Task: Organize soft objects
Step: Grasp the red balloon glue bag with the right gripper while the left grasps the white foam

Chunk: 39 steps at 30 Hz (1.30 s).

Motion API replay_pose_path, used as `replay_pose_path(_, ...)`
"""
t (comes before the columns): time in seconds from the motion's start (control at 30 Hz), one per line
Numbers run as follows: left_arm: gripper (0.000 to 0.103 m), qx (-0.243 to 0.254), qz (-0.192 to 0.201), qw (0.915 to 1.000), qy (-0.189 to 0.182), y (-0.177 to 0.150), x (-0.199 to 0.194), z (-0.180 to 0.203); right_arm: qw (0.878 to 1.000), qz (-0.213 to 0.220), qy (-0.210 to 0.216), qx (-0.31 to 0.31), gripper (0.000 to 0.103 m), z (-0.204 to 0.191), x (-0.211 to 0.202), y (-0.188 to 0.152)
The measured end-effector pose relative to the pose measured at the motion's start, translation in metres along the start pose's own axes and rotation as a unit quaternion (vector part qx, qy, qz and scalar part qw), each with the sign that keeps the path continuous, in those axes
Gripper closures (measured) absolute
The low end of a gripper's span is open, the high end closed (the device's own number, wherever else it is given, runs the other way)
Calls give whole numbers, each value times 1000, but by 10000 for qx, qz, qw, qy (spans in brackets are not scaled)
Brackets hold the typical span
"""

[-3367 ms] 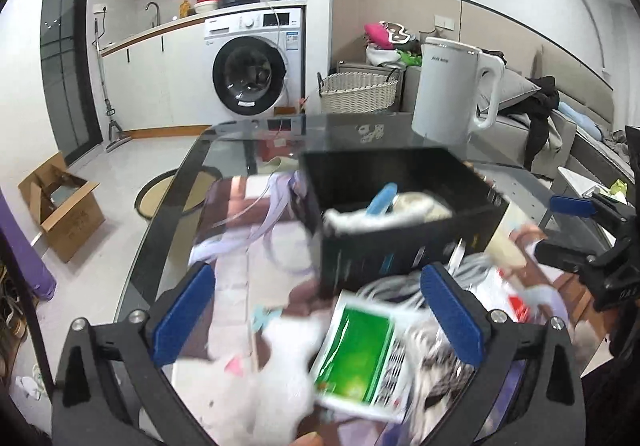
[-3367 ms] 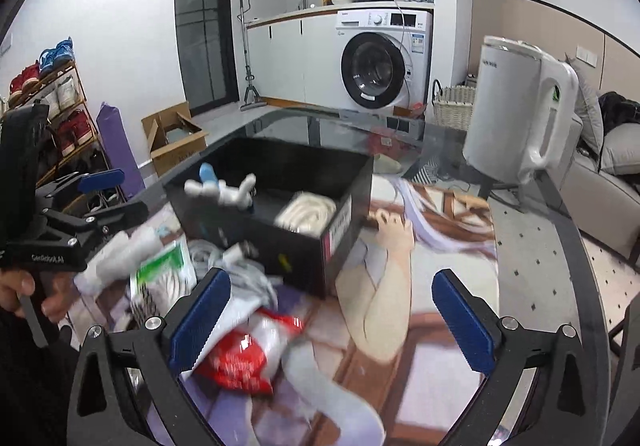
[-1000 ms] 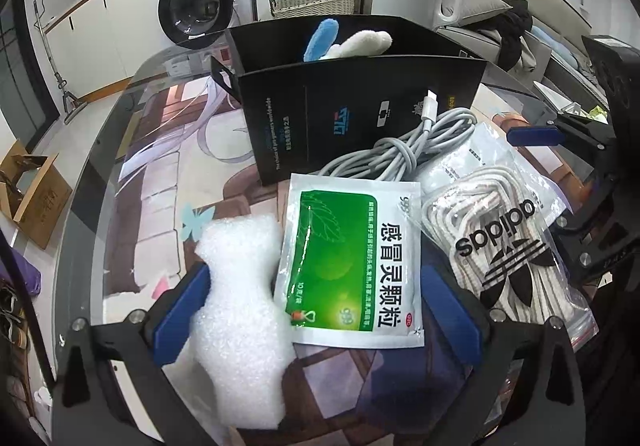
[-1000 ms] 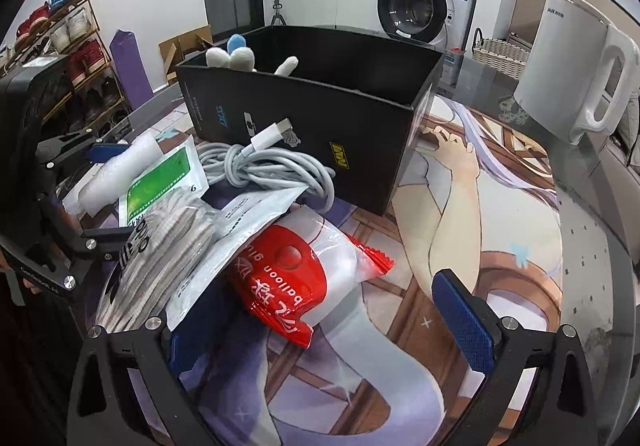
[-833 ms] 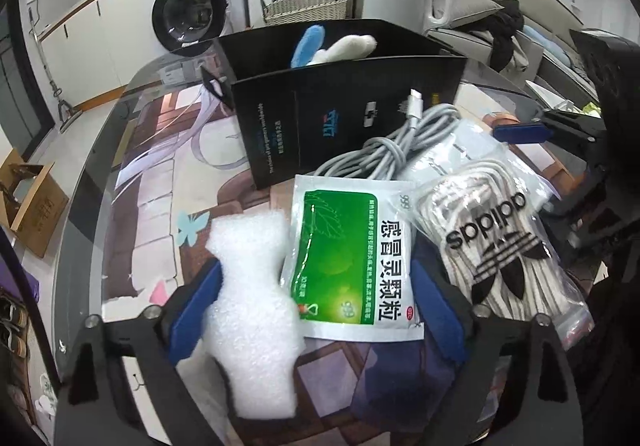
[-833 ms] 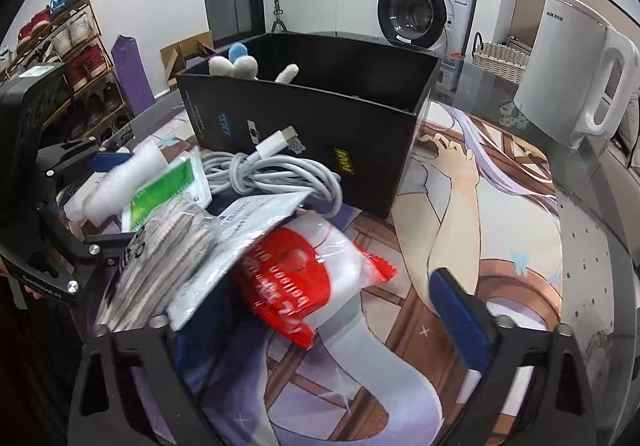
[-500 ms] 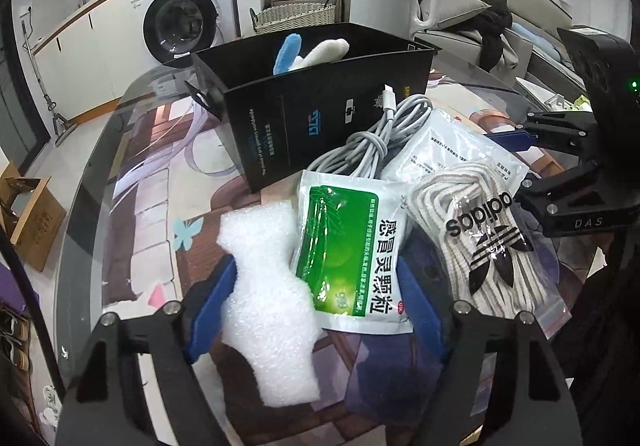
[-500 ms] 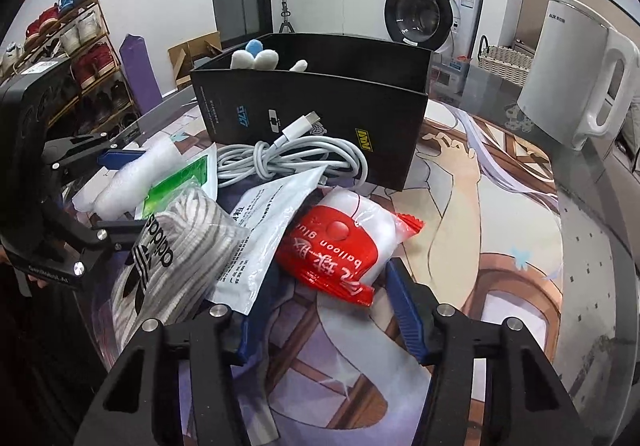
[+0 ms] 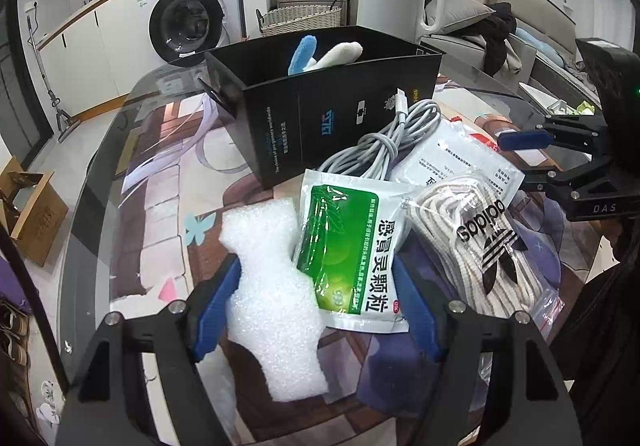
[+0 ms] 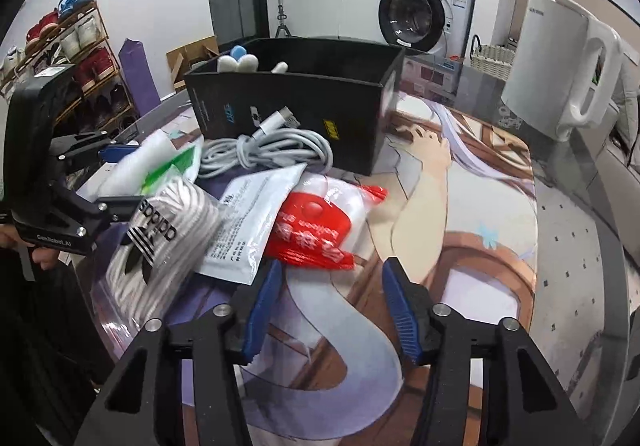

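The left gripper (image 9: 316, 310) straddles a white bubbly foam piece (image 9: 272, 302) and a green and white sachet with printed characters (image 9: 352, 250); its jaws are closing, both blue pads seemingly against these two, though the contact on the sachet's side is hard to judge. Both items lie on the glass-topped desk (image 9: 100, 174), over a printed cartoon mat (image 10: 460, 214).

Just right of the sachet lies a clear zip bag of striped cord with a black three-stripe logo (image 9: 476, 242), with a flat white printed pouch (image 9: 460, 158) behind it. A coiled grey charging cable (image 9: 384, 142) rests against the front wall of an open black cardboard box (image 9: 340, 114), from which blue and white plush pieces (image 9: 324, 54) stick up.

The right gripper (image 10: 328, 306) hangs over the mat with its jaws opening and nothing between them; a red and clear crinkly packet (image 10: 320, 222) lies just ahead of its tips, partly under the white pouch. A white electric kettle (image 10: 560, 70) stands on the desk, well apart from the pile.
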<state>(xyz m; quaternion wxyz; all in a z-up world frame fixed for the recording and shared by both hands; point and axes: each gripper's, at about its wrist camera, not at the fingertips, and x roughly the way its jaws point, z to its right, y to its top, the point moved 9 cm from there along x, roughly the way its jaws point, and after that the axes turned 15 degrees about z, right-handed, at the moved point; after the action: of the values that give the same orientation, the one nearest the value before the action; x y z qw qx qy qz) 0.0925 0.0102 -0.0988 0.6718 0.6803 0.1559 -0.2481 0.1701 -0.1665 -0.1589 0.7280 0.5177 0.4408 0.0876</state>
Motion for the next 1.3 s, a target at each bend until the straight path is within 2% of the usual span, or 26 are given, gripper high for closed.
replay_pose_path(0.03,28,10,1,10000,2,0,0,0,10000,14,28,1,42,-2,1,3)
replay_pose_path(0.13,28,-1,1,10000,-8,0,1,1,10000,4,40,-22,42,-10,9,9)
replay_pose_path(0.27,28,-6,7,10000,-7,1,1,1,10000,-38,-53,47,32,-13,21,16)
replay_pose_path(0.43,28,3,16,10000,12,1,0,1,9994,-172,-126,259,32,-7,29,14)
replay_pose_path(0.5,28,15,11,10000,37,0,-1,-1,9994,-213,-120,257,41,-5,26,10)
replay_pose_path(0.6,28,38,-6,10000,63,-1,-2,-3,9994,-273,-170,142,42,2,19,2)
replay_pose_path(0.73,25,49,-14,10000,70,-2,-3,-4,9995,-252,-192,93,41,7,16,-1)
replay_pose_path(0.93,20,167,-17,9999,-12,-2,-3,0,9997,-183,-159,77,28,5,23,7)
replay_pose_path(1.1,19,173,-54,9998,-24,-1,-1,2,9992,-302,-233,133,28,12,34,7)
replay_pose_path(1.3,17,120,-82,9999,48,-3,-1,-3,9989,-319,-343,60,28,25,27,2)
